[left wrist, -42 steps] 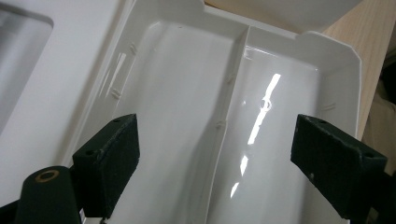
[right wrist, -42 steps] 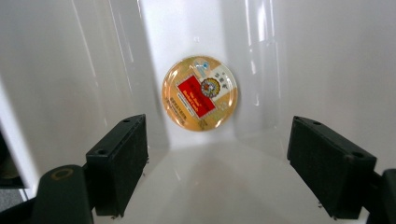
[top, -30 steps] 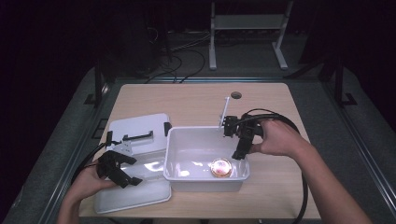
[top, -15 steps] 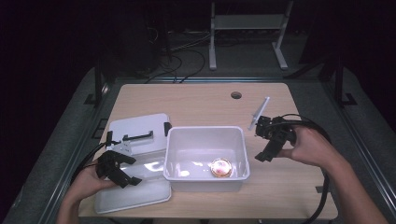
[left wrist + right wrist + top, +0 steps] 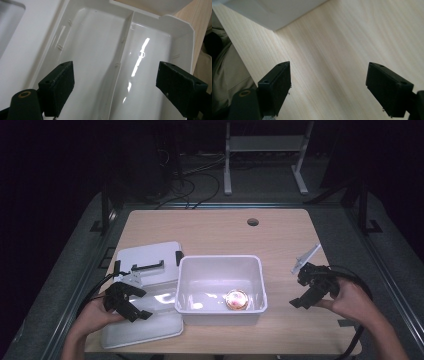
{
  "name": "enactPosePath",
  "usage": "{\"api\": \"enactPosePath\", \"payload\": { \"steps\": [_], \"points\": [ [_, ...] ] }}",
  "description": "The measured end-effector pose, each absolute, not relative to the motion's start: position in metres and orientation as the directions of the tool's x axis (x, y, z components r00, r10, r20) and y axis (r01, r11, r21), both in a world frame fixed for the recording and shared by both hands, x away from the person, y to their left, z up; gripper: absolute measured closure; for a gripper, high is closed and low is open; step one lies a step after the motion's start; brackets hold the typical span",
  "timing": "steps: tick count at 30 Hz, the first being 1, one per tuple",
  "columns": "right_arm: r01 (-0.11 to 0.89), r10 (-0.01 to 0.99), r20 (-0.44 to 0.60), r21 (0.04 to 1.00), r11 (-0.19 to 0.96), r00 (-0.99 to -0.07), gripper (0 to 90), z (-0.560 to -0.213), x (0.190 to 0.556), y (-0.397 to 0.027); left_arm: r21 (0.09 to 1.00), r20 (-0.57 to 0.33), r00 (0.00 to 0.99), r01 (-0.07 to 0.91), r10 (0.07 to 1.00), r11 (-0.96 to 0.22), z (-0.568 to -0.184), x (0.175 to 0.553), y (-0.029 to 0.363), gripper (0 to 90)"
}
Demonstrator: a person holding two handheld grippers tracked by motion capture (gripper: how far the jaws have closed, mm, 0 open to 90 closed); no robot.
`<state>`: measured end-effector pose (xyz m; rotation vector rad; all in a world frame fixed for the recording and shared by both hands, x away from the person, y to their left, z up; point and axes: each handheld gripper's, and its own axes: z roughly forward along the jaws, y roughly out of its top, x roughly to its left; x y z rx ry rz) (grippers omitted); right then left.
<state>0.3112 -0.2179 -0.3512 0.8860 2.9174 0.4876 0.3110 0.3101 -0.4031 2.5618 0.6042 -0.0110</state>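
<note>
A white plastic bin [image 5: 220, 262] stands at the middle front of the wooden table [image 5: 215, 232]. A small round orange-pink object [image 5: 236, 299] lies on the bin's floor. The white lid [image 5: 150, 315], with a black handle [image 5: 147, 265], lies flat to the bin's left. My left gripper [image 5: 131, 306] hovers open over the lid's front part; in the left gripper view its jaws frame the lid's ribbed white inside [image 5: 100, 50]. My right gripper [image 5: 306, 292] is open over bare wood right of the bin, and the bin's corner [image 5: 272, 12] shows in the right gripper view.
A round cable hole [image 5: 253, 222] sits in the table's far right part. The table's front edge runs close under both hands. Black cables trail from each gripper. A metal stand [image 5: 262, 142] and cables lie on the dark floor beyond the table.
My right gripper has drawn back from the bin's right rim, moving right and toward the front over the bare table. The left gripper has stayed over the lid.
</note>
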Motion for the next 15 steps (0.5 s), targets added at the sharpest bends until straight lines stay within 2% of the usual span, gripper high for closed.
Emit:
{"api": "enactPosePath", "payload": {
  "steps": [15],
  "points": [
    [0.592, 0.62, 0.063, 0.385, 0.708, -0.782, 19.4, -0.399, 0.288, -0.24, 0.476, -0.111, 0.913, 0.395, 0.393, -0.785, -0.405, 0.31, 0.302, 15.1]
  ]
}}
